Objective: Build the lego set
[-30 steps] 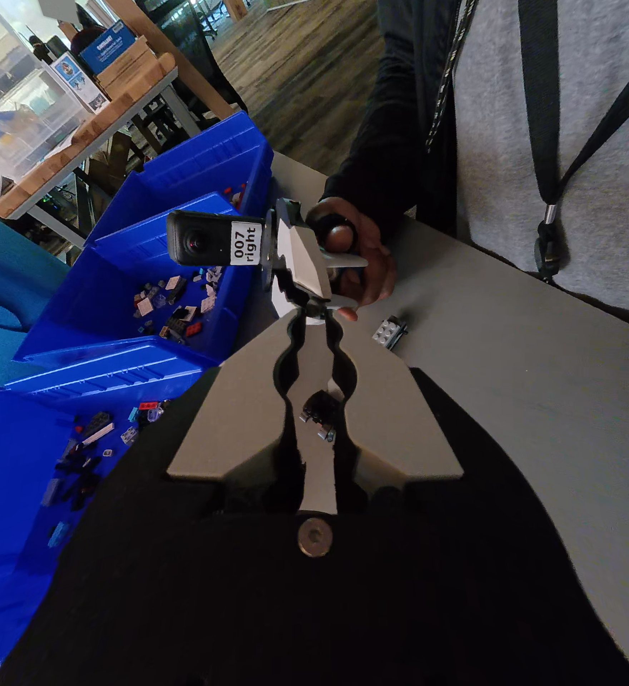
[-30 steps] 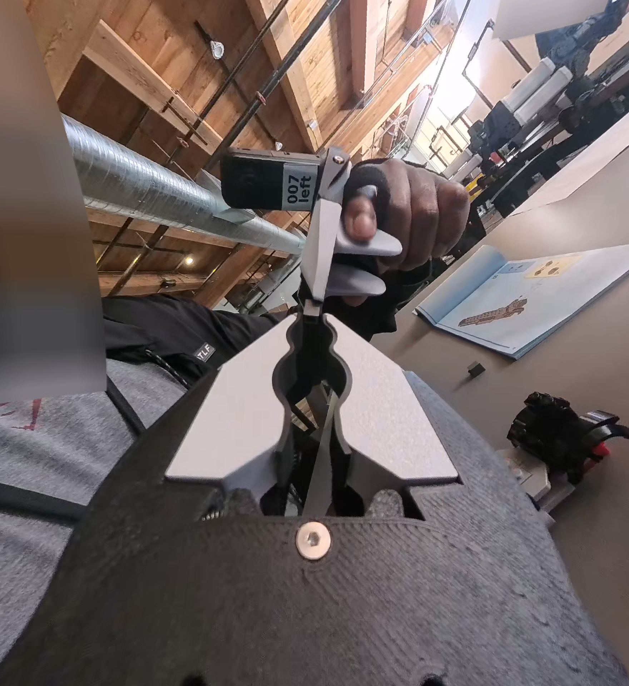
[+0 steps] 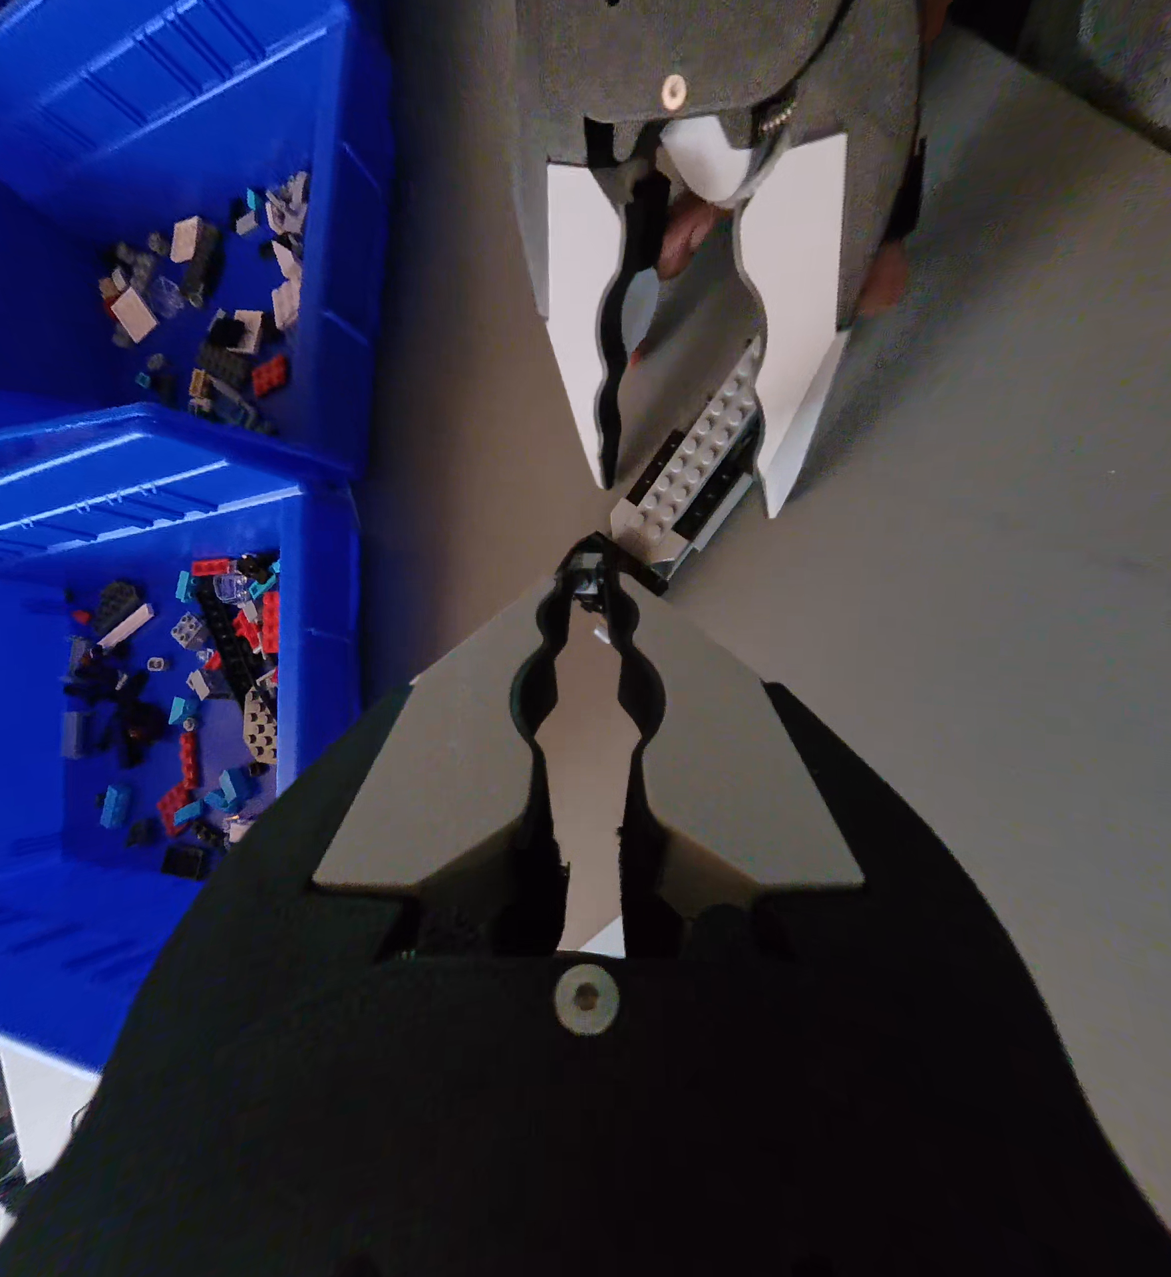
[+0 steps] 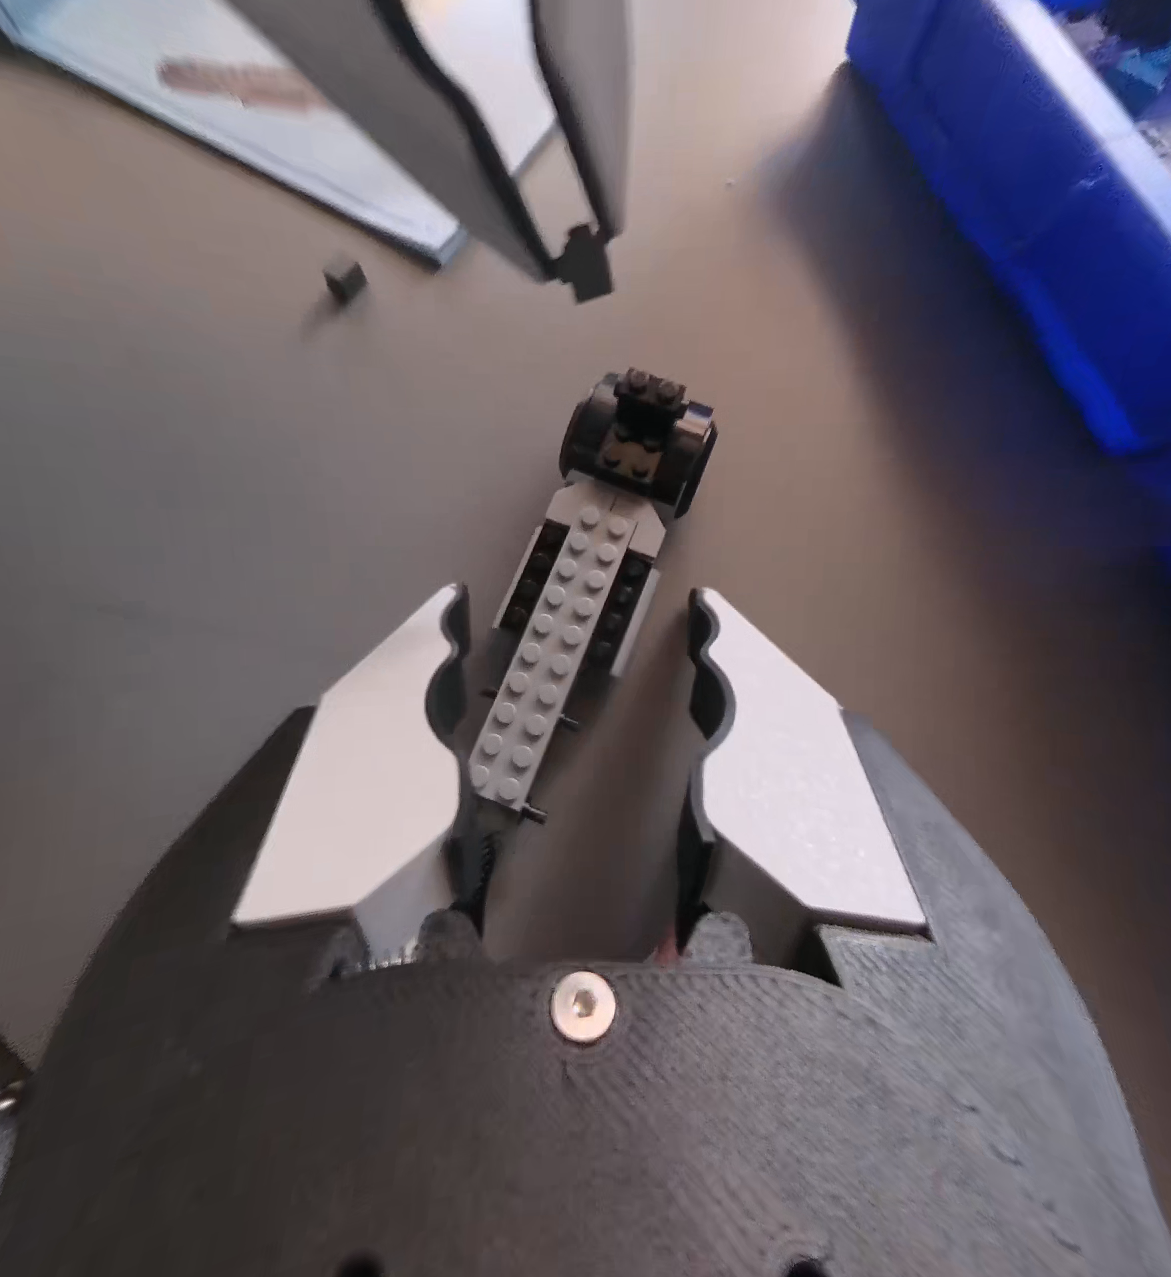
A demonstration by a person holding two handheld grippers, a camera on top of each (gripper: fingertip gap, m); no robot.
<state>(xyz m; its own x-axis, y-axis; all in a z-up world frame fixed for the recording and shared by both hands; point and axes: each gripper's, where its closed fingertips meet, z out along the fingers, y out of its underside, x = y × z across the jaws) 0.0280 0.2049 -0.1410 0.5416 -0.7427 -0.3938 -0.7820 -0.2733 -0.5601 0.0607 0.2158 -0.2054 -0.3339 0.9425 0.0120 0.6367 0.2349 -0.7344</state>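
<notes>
The left tool [image 3: 586, 587] is pinched nearly shut on a small black Lego piece [image 4: 583, 266], gripped at its very tips. A second ago both tools were raised, tip to tip in the air; now both have come down over the table [image 3: 949, 622]. The right tool [image 4: 576, 608] has its jaws wide apart and holds nothing. It straddles the rear of the partly built Lego model [image 4: 555, 663], which lies flat on the table. I take this as the handover finished: the left tool is bringing the piece to the model's black front end and the right is about to steady it.

Counted: two tools, one model made of a long grey studded plate with black bricks beside it, one black piece in the grip, and one small loose black brick [image 4: 344, 280] near the instruction booklet [image 4: 237, 110]. Two blue bins of loose bricks [image 3: 154, 622] stand beside the table.
</notes>
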